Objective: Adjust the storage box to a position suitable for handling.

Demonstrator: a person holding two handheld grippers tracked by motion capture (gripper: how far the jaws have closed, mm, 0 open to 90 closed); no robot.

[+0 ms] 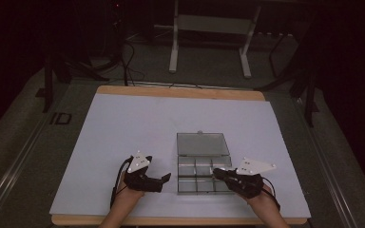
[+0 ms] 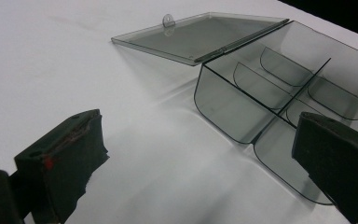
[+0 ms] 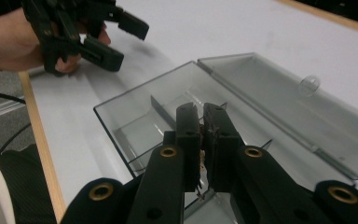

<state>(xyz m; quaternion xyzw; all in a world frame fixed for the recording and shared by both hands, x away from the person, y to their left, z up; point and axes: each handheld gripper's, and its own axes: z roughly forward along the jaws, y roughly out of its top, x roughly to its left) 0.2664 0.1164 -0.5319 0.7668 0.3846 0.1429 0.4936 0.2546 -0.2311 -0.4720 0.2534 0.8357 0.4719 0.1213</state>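
A clear plastic compartment box point(image 1: 203, 176) is seen near the front edge of the table, between the two grippers. Its hinged lid point(image 1: 203, 144) is thrown fully back and lies flat on the white table surface point(image 1: 123, 123) on the far side of the box, with a small tab at its far edge. The tray is divided by clear partitions into two rows of small compartments; nothing can be made out inside them.

The right gripper point(image 1: 217, 173) is held over the right side of the box, its tips above the compartments. In the right gripper view its jaws point(image 3: 201, 122) are pressed nearly together above the tray, and something small and pale, with thin dark wire-like ends, is pinched between the pads; what it is cannot be told.

The left gripper point(image 1: 165, 178) is held just left of the box, apart from it, pointing towards it. In the left gripper view its jaws are spread wide with only bare table between them, the near corner of the box point(image 2: 242, 107) lying ahead to the right.

The white surface is bordered by a wooden table edge point(image 1: 180, 91).
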